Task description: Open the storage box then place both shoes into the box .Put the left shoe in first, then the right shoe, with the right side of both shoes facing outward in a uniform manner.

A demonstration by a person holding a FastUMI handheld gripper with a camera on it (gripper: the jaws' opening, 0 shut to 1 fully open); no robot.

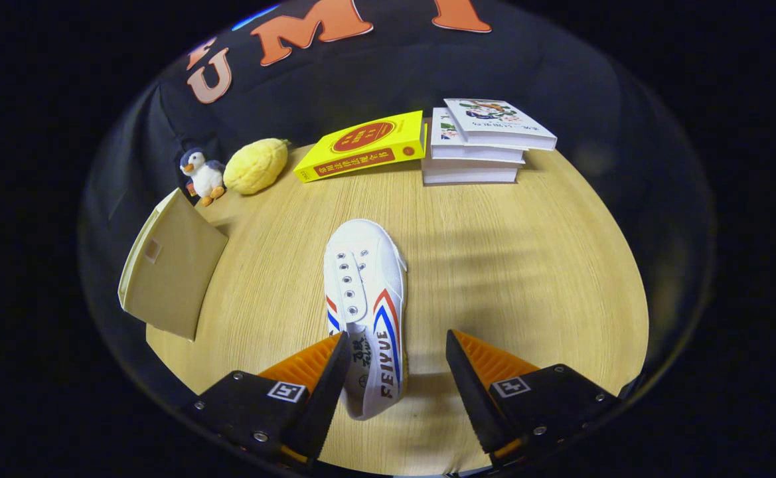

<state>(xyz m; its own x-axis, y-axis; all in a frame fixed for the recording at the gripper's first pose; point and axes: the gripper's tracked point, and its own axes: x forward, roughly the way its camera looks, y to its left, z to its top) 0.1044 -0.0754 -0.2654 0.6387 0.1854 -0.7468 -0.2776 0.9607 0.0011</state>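
While its two fingers stand spread apart, the gripper hangs released over the wooden worktop, grasping nothing. Between the fingers lies a white canvas shoe with red and blue side stripes, heel nearest the gripper and toe pointing away; its heel sits close against the left finger, whether touching cannot be told, while a clear gap separates it from the right finger. Left of the shoe, near the worktop's edge, stands the beige storage box. Beyond it rest a small penguin plush and a yellow plush toy. Farther back lie a yellow book and a stack of white books.
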